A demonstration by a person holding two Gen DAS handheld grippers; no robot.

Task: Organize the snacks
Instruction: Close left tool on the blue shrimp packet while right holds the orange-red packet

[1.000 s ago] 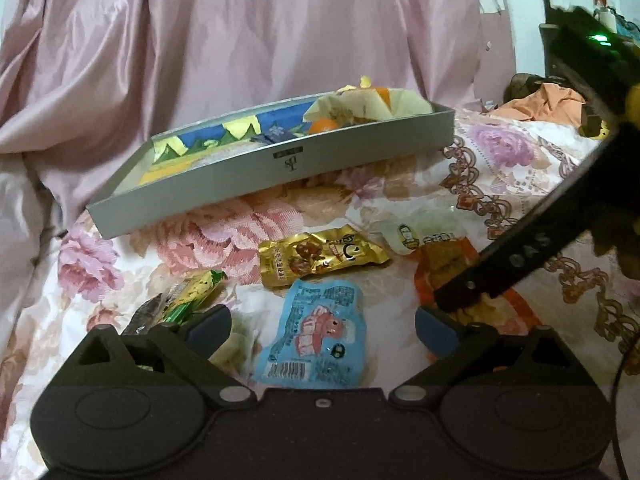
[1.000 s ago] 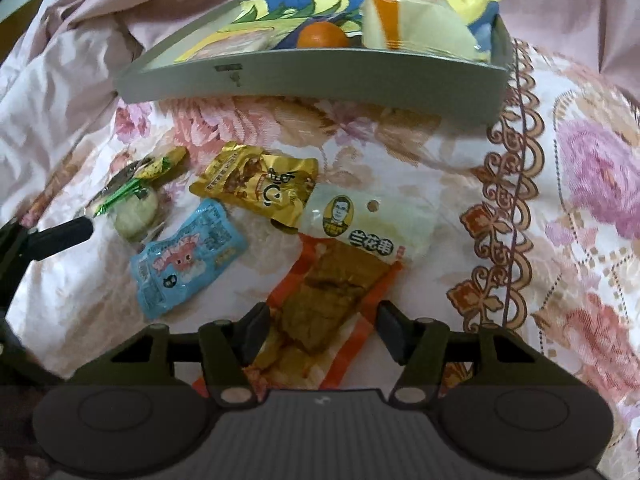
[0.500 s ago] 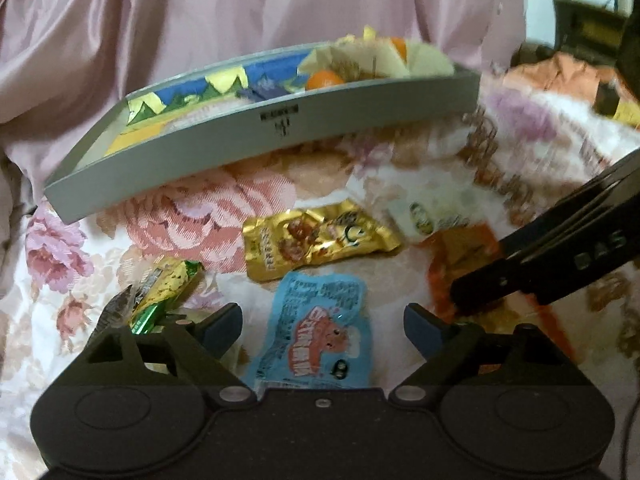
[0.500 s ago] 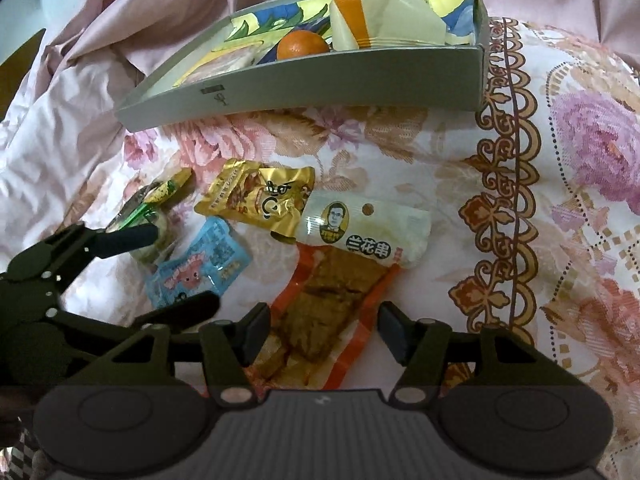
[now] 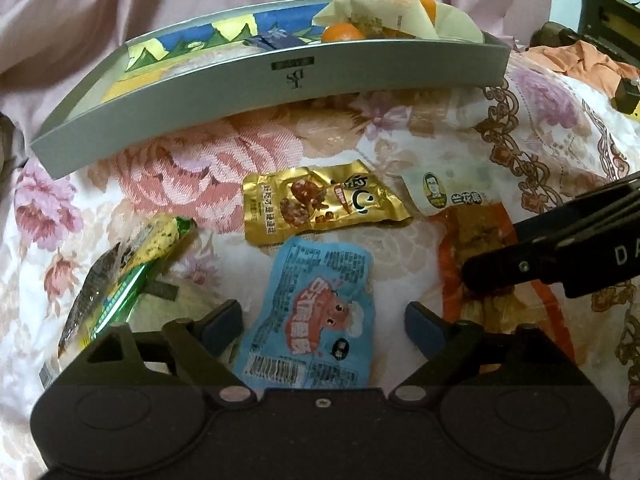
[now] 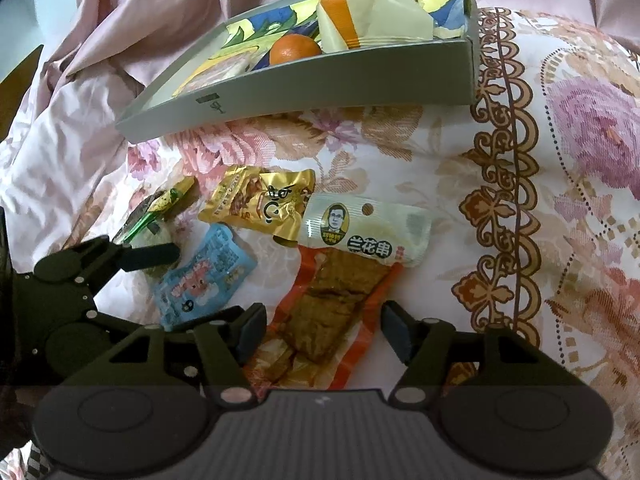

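Left gripper: my left gripper (image 5: 323, 322) sat low in its own view, jaws apart and straddling the blue packet (image 5: 310, 316); they had just been closing in on it, but the pads had not met the wrapper, so nothing was held.
Left view, change: a second earlier the tray sat smaller and higher in that view; now the grey tray (image 5: 256, 96) filled the upper half and the blue packet lay squarely between the fingers, so I had lined up on it.
Right gripper: my right gripper (image 6: 324, 330) hovered over the orange-edged tofu packet (image 6: 332, 308) at lower centre, jaws apart on either side; they had just been opening wider, and the pads stood clear of the wrapper.
Right view, change: the tray had swung toward the upper centre and tilted, and the left gripper had come in at the lower left, where a second ago only its tip showed.
Loose snacks: the gold packet (image 5: 320, 202) lay above the blue one, the green-wrapped stick (image 5: 132, 272) at the left, all on the flowered bedspread (image 6: 580, 200).
Tray contents: an orange (image 6: 295, 49) and a cream packet (image 6: 372, 20) already lay inside.
Meaning for the task: I judged both hands were poised to pinch, with four or so snacks not yet in the tray.
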